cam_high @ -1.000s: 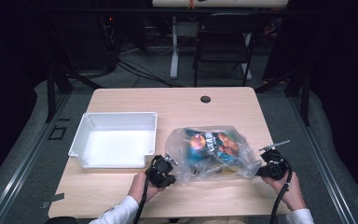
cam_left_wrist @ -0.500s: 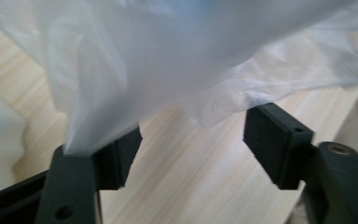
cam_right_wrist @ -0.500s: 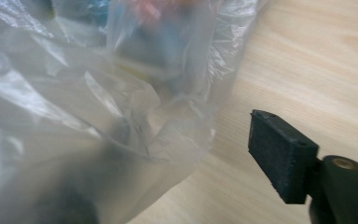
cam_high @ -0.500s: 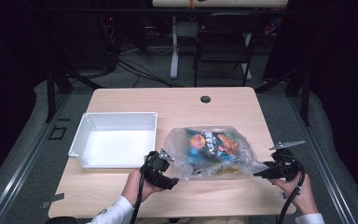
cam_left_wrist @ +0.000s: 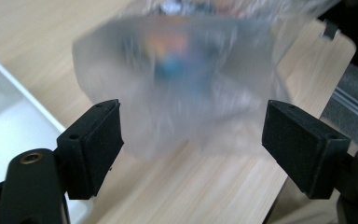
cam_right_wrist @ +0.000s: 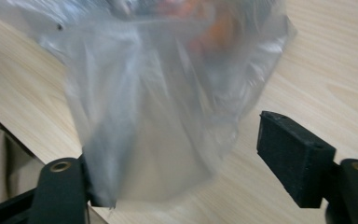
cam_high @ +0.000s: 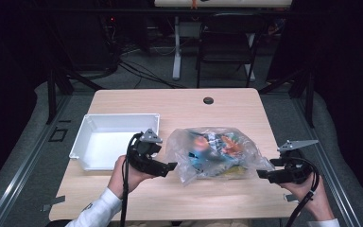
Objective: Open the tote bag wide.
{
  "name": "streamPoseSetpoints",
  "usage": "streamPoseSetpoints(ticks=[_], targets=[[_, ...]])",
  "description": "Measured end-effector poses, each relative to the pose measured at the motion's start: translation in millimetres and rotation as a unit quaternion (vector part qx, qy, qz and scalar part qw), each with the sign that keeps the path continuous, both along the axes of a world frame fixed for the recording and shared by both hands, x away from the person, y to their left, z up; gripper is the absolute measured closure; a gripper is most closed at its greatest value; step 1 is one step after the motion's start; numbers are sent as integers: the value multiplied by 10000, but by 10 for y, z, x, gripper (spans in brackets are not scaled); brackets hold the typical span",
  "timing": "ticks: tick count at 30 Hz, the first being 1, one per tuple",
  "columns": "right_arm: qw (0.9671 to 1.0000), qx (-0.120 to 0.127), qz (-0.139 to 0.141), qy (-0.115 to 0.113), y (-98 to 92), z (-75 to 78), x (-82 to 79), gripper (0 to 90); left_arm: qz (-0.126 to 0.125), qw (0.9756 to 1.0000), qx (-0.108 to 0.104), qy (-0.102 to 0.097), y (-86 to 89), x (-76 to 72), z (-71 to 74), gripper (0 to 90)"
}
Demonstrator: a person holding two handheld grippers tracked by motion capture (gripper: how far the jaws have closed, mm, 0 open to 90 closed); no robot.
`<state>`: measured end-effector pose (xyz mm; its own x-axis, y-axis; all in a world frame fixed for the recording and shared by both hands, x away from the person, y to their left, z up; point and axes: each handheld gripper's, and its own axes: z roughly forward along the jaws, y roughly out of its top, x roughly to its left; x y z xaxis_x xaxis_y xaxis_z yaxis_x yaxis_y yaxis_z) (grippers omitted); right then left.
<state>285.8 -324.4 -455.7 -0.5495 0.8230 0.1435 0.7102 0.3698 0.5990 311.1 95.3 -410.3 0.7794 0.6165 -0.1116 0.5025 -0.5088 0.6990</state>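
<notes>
Both grippers have let go of the clear plastic bag of colourful items [cam_high: 215,153] and drawn back; left gripper [cam_high: 170,166] and right gripper [cam_high: 261,174] flank it, jaws just opened wide, holding nothing. Bag lies right of the white rectangular plastic tray [cam_high: 89,138].

Tray [cam_high: 87,142] left of bag [cam_high: 212,153]

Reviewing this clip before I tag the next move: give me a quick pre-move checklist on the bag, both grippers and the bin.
1. Left gripper jaws have just opened, free of the clear plastic bag: ok.
2. Right gripper jaws have just opened; film drapes over one jaw, released or not: cannot tell.
3. Bag resting on the table: ok.
4. White bin beside the bag, nothing in it: ok.
5. Bag mouth sealed: cannot tell.
</notes>
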Motion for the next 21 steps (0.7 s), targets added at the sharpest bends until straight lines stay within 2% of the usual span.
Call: streamPoseSetpoints(ticks=[2,4,8,9,10,12,13,14,15,19,20,21], targets=[[10000,37,52,-68,35,24,12,325,-66,10000,-13,-68,-68,29,64,194],[9999,36,89,-123,75,53,25,319,-177,9997,153,-60,-179,63,59,195],[9997,31,120,-186,100,102,4,271,-281,9975,645,59,-398,162,-198,232],[9996,17,93,-254,95,143,-30,252,-305,9967,745,82,-430,187,-266,293],[9995,13,107,-282,97,165,-40,251,-312,9961,817,135,-455,211,-326,342],[9994,-13,148,-310,101,183,-43,252,-303,9951,911,221,-493,257,-428,363],[9992,-56,172,-365,120,213,-43,261,-312,9947,949,240,-510,276,-466,408],[9990,-162,273,-327,169,246,-8,270,-299,9946,950,276,-524,292,-496,459],[9989,-170,282,-319,200,244,11,272,-265,9945,978,259,-538,300,-514,480],[9970,-541,534,-148,406,122,165,258,-242,9939,1050,237,-583,331,-572,537],[9970,-541,534,-148,406,122,165,258,-212,9940,1050,240,-588,338,-585,537],[9960,-717,506,-146,457,64,199,256,-219,9936,1080,263,-590,354,-607,549]])
